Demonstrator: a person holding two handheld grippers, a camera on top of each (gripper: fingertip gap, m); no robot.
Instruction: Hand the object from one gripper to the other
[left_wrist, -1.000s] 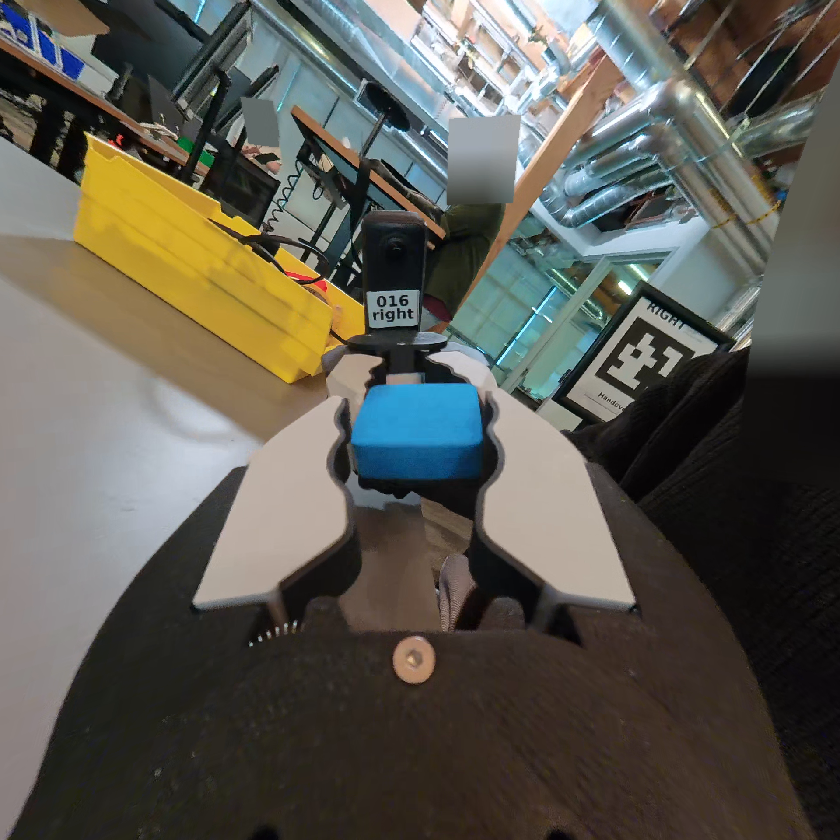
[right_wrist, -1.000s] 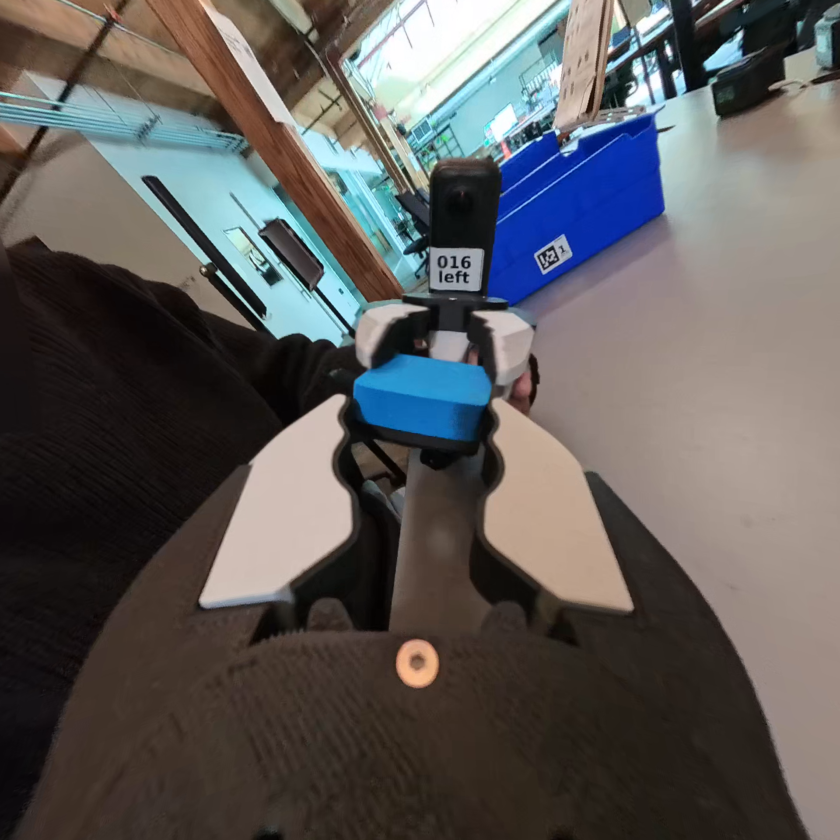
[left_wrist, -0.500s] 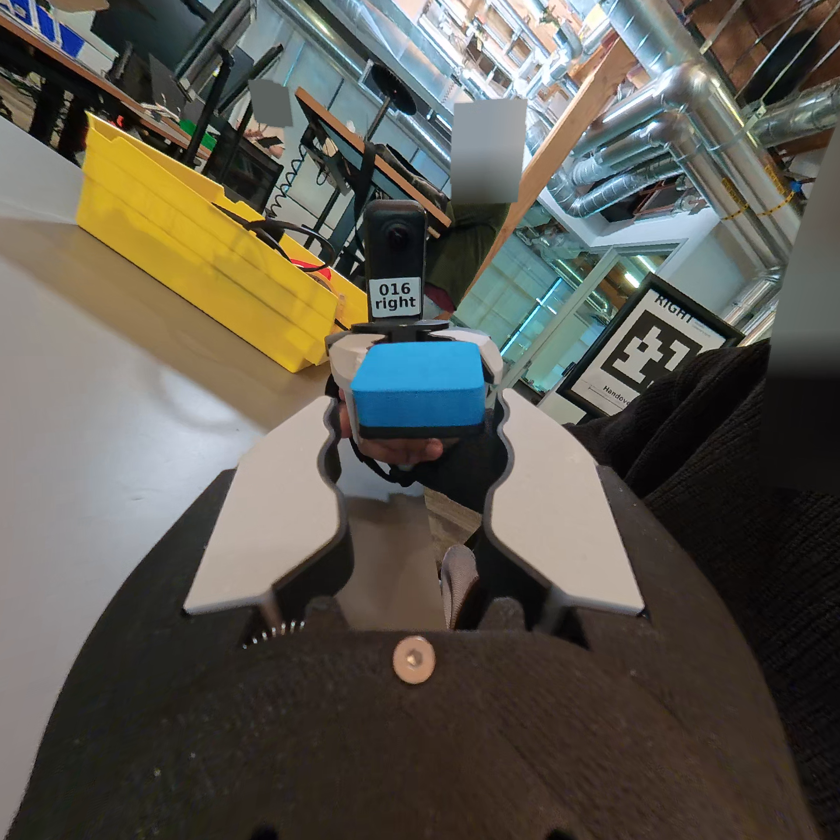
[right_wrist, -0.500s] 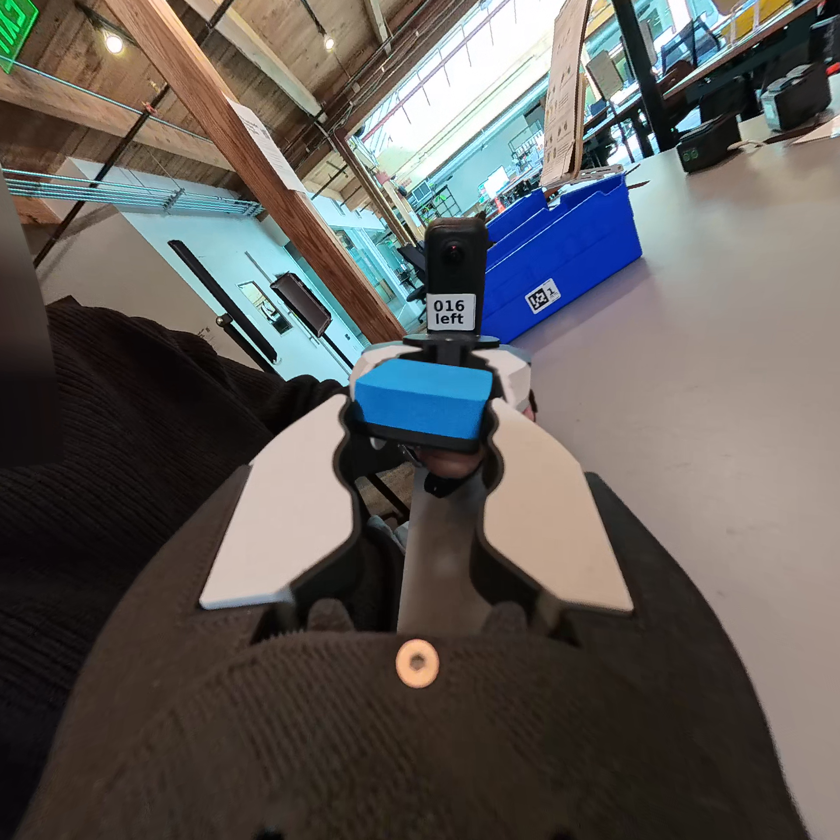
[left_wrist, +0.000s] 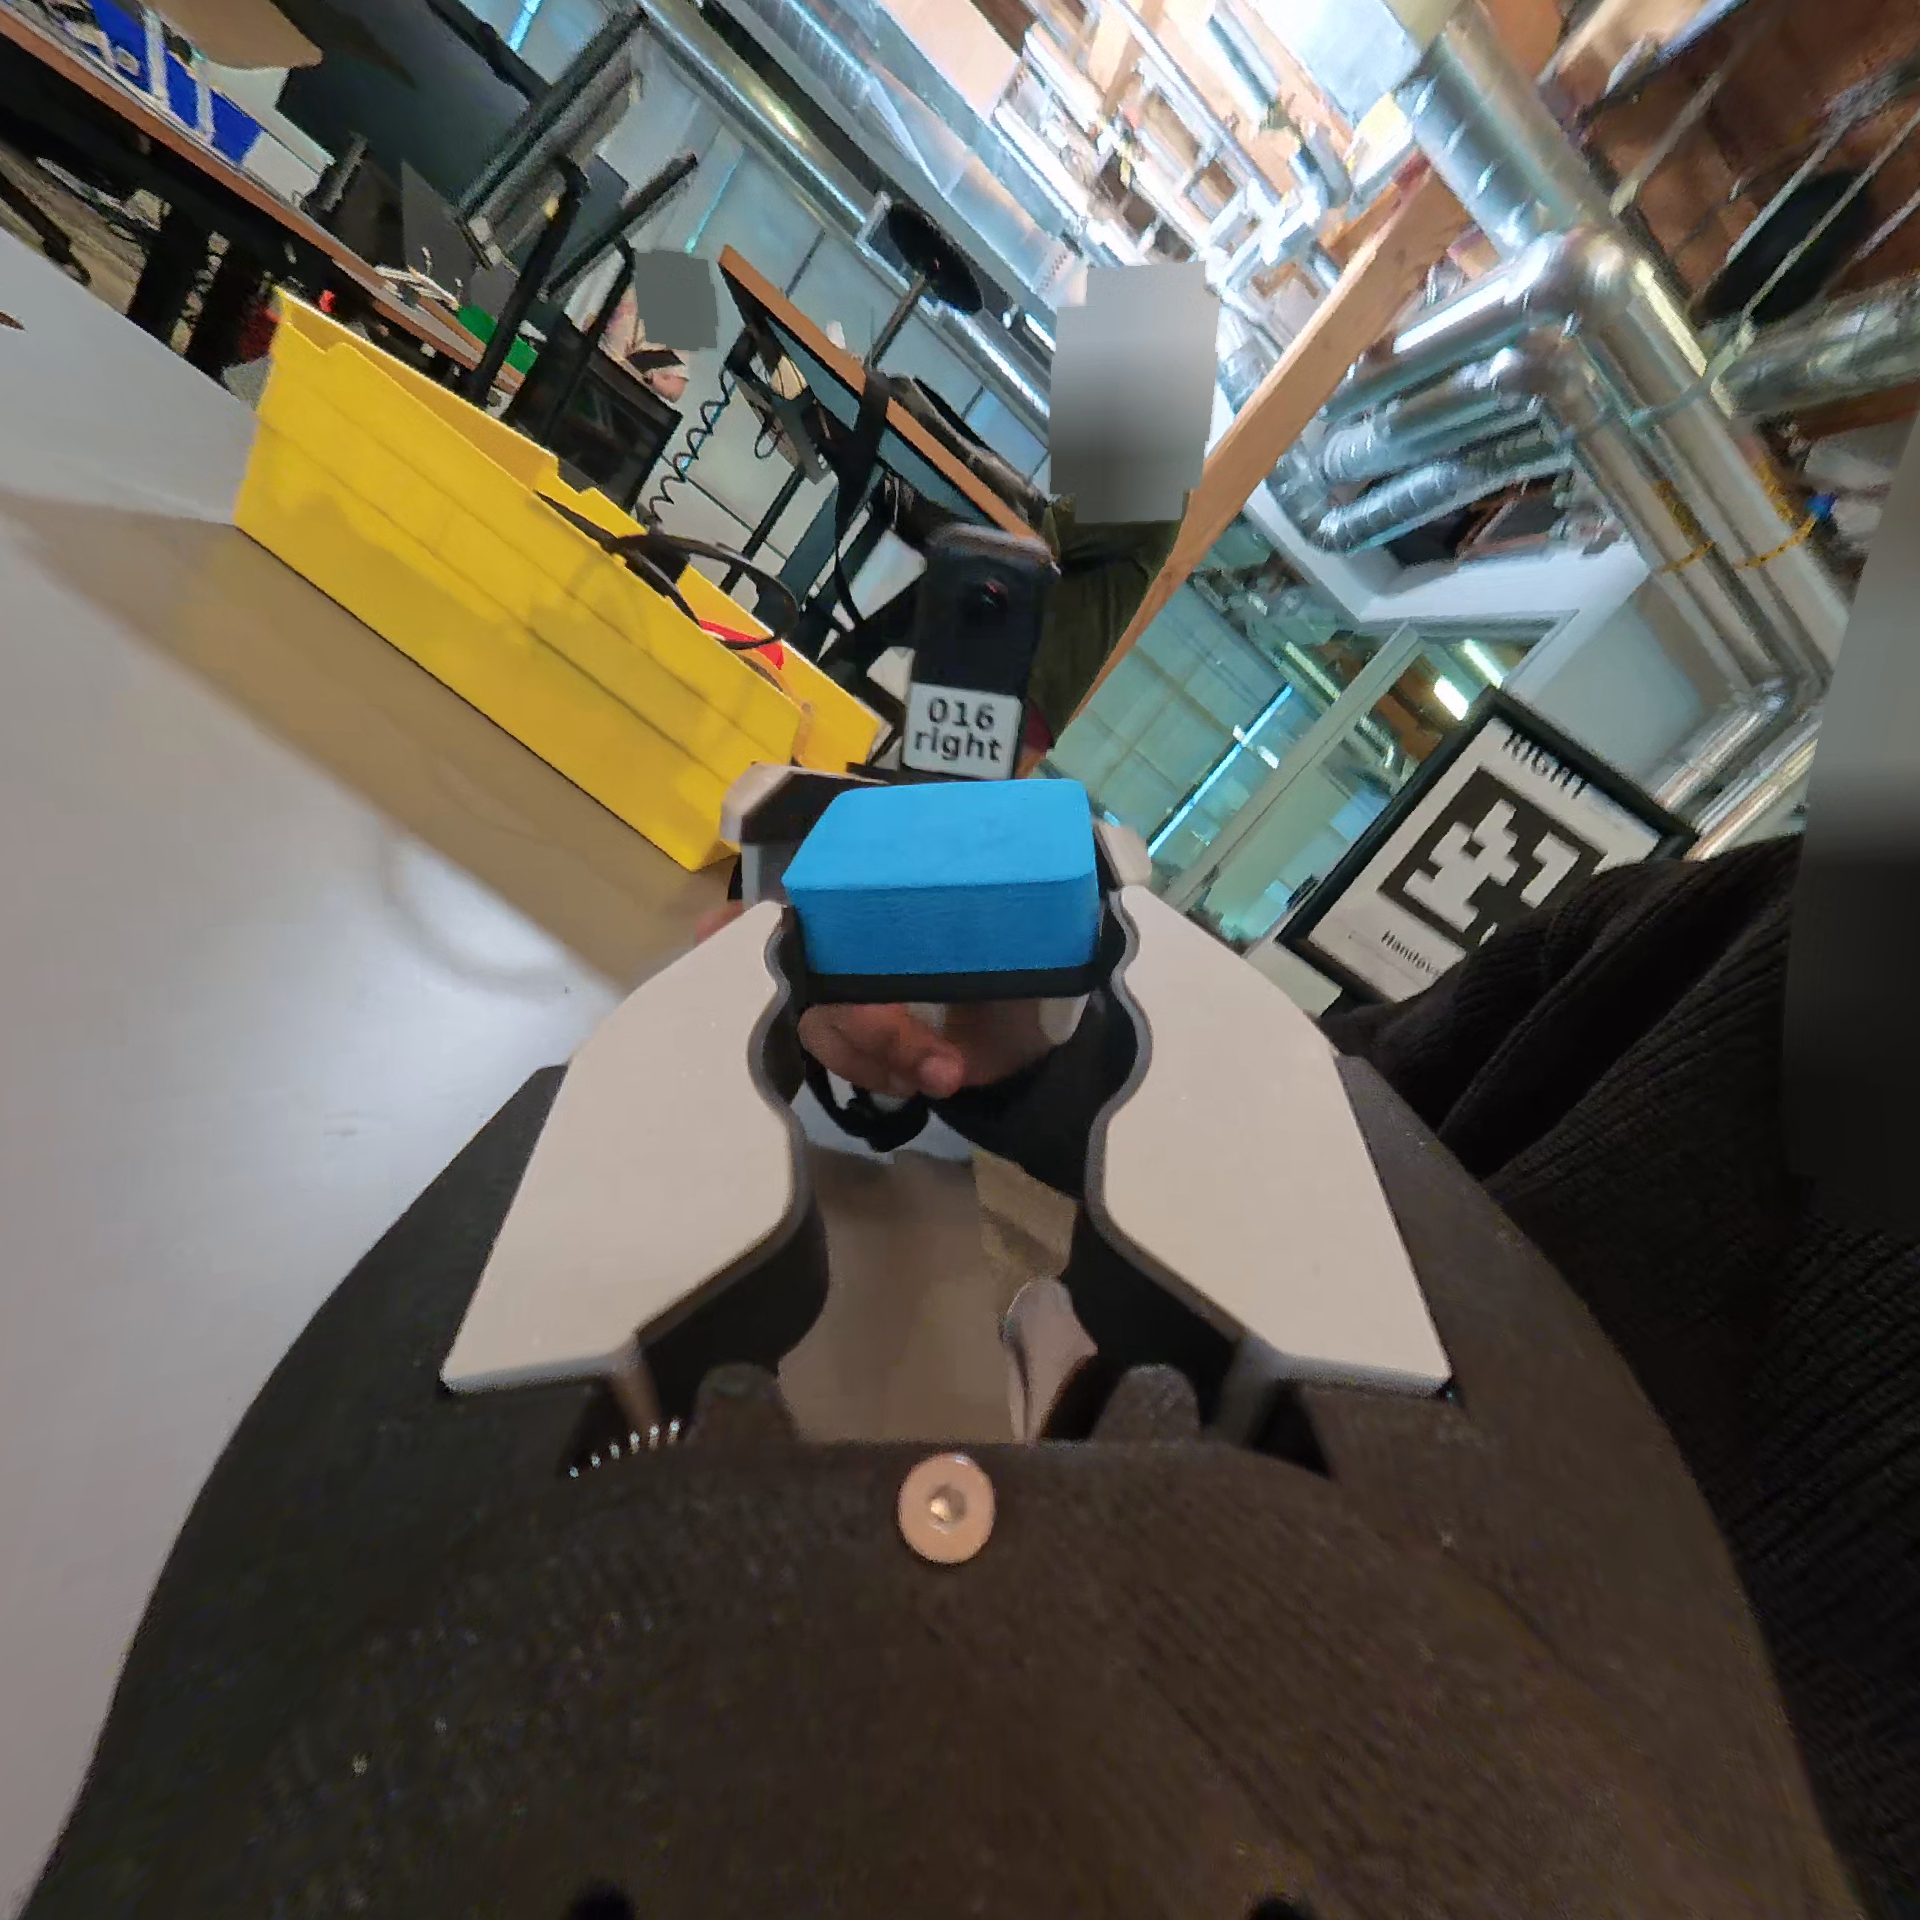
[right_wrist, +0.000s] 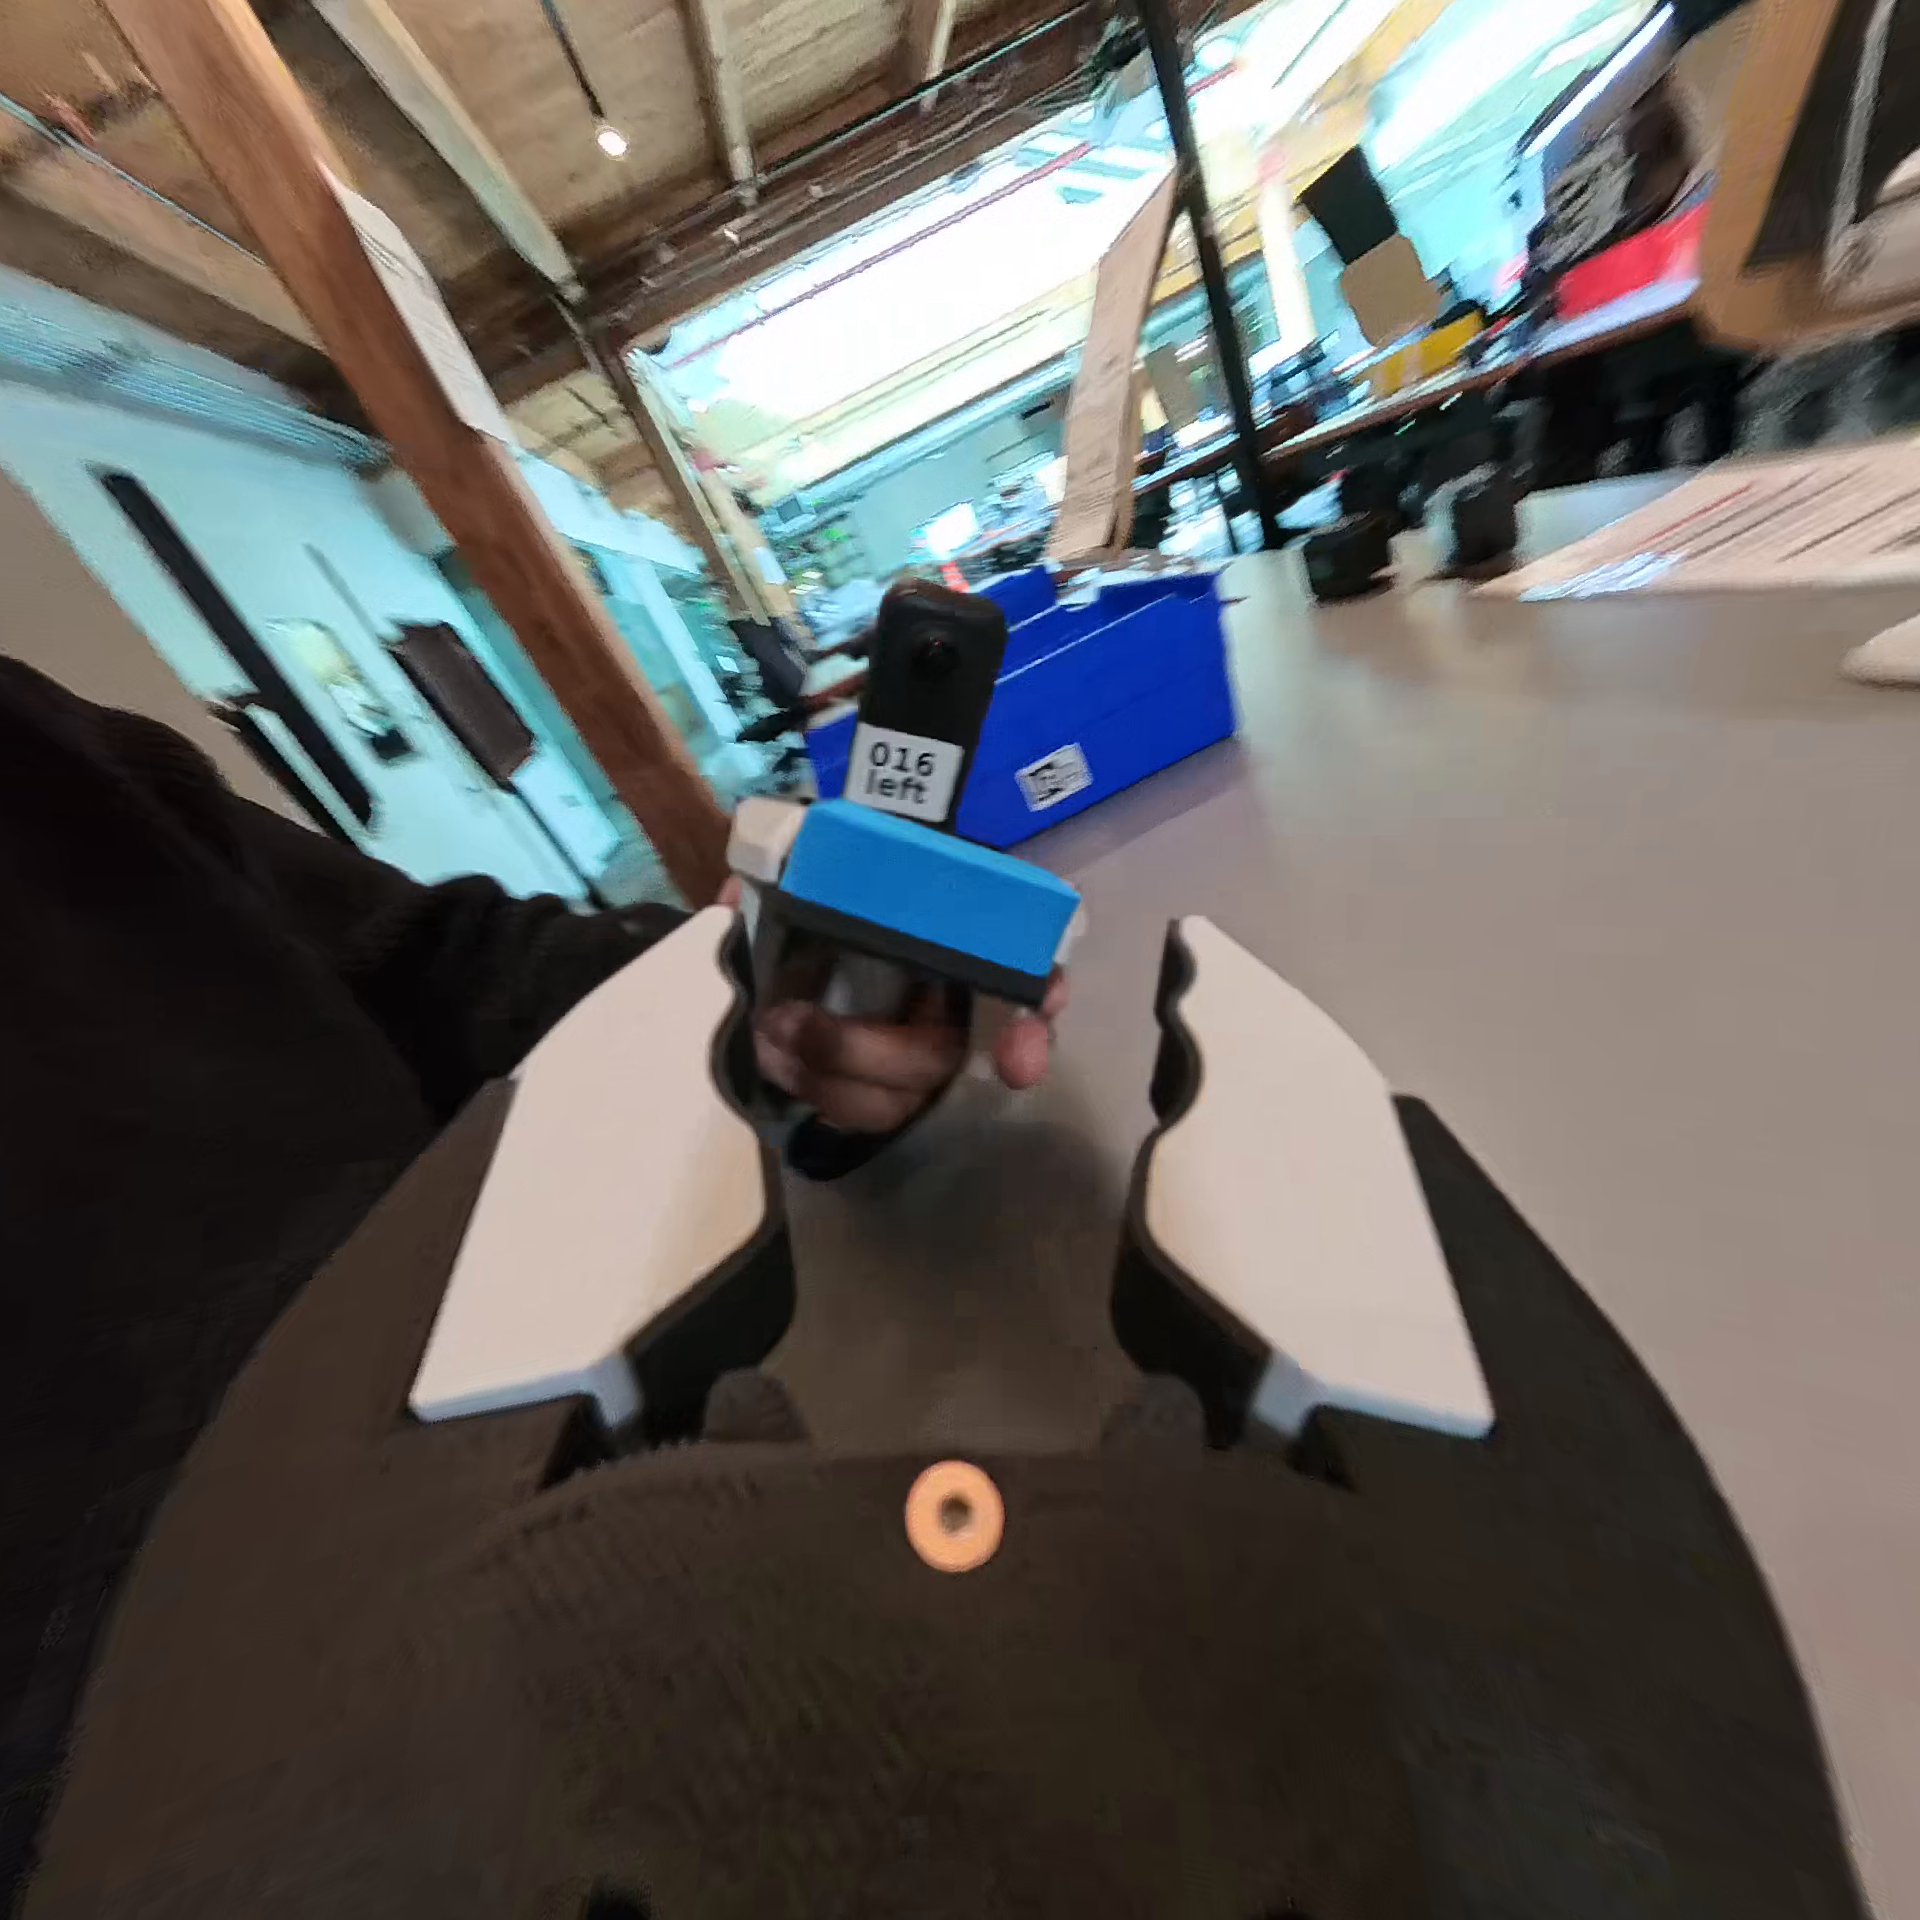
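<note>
A blue foam block with a black base (left_wrist: 940, 883) sits clamped between the fingertips of my left gripper (left_wrist: 945, 940), held up in the air above the table. In the right wrist view the same block (right_wrist: 914, 883) is seen farther off in the left gripper, under that gripper's black camera (right_wrist: 930, 675). My right gripper (right_wrist: 945, 930) is open, its fingers spread wider than the block and drawn back from it, touching nothing. In the left wrist view the right gripper's camera (left_wrist: 977, 623) shows just behind the block.
A yellow bin (left_wrist: 499, 582) with cables stands on the grey table (left_wrist: 208, 935) at the left. A blue bin (right_wrist: 1091, 707) stands farther along the table, with papers (right_wrist: 1766, 530) beyond. A dark sleeve (left_wrist: 1662, 1039) is at the right. A framed marker sign (left_wrist: 1496, 862) stands behind. Only a small space, under 4 cm, lies between the two pairs of fingers.
My right gripper has opened, let go of the blue block and pulled back. My left gripper stays shut on the block and now holds it alone.
</note>
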